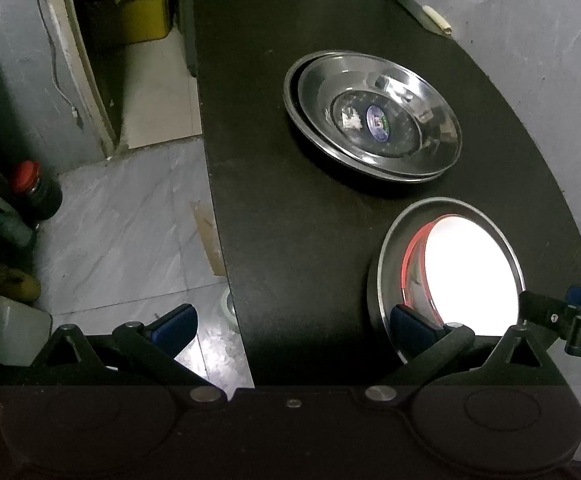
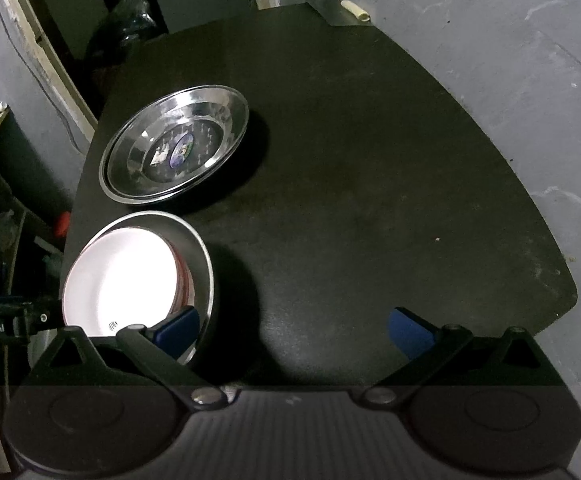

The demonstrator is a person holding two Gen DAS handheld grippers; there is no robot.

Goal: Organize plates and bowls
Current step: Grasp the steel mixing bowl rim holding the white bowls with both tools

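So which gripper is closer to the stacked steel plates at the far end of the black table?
Too close to call. Both grippers, left and right, sit back by the white bowl, open, well short of the stacked steel plates.

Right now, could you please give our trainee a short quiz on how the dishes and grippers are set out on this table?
1. True or false: the white plate lies inside a steel plate.
2. How many steel plates are in the far stack? A) one B) two C) four
3. Fill in: both the left gripper and the right gripper are ____, holding nothing.

Key: 1. True; its red-edged rim sits within the steel rim. 2. B; one nests in the other, with a sticker at the centre. 3. Open; both sets of blue pads are spread wide over the black table.
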